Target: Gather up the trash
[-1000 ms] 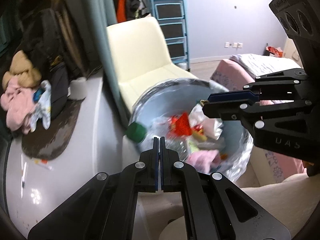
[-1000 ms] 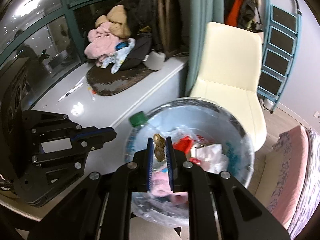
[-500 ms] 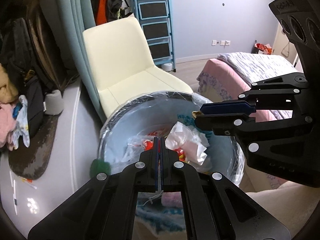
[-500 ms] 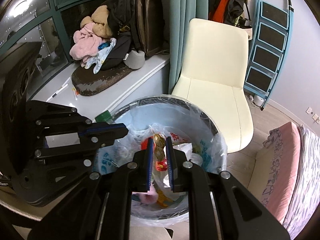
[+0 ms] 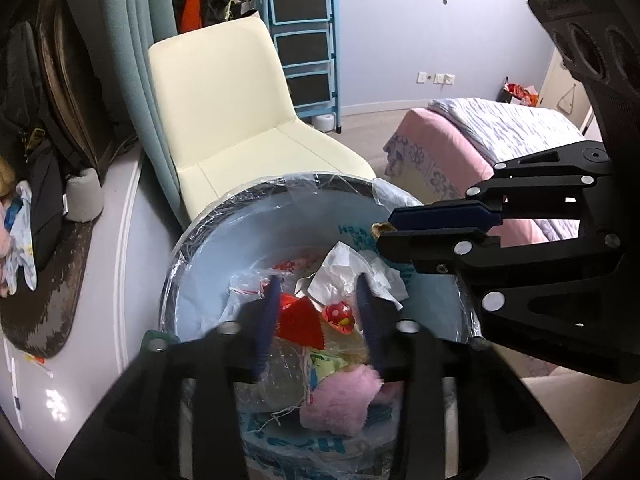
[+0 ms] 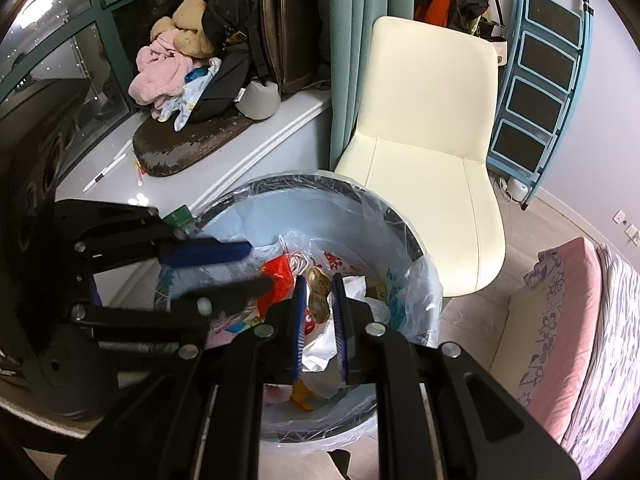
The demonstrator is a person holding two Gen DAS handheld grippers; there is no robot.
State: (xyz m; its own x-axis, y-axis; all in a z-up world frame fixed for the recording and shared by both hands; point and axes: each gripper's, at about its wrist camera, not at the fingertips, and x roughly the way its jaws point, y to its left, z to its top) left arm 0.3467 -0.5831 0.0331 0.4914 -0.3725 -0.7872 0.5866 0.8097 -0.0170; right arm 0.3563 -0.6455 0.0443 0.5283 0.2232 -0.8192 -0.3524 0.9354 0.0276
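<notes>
A round trash bin [image 5: 280, 192] with a clear plastic liner sits below both grippers; it also shows in the right wrist view [image 6: 400, 224]. It holds red wrappers [image 5: 298, 322], white crumpled paper [image 5: 352, 272] and a pink fluffy lump [image 5: 340, 400]. My left gripper [image 5: 318, 316] is open and empty over the bin. My right gripper [image 6: 319, 300] is shut on a brown peanut shell [image 6: 318, 294] and holds it above the bin. A green bottle cap [image 6: 180, 216] shows at the bin's left rim.
A cream chair [image 5: 224, 96] stands right behind the bin. A white window ledge [image 6: 100, 196] on the left carries a dark mat, clothes and a pen. A pink bed [image 5: 460, 148] lies to the right. A blue step ladder [image 6: 540, 80] leans on the wall.
My left gripper has opened over the bin; it was shut before. Both grippers have moved over the bin's middle. The right gripper still holds the peanut shell.
</notes>
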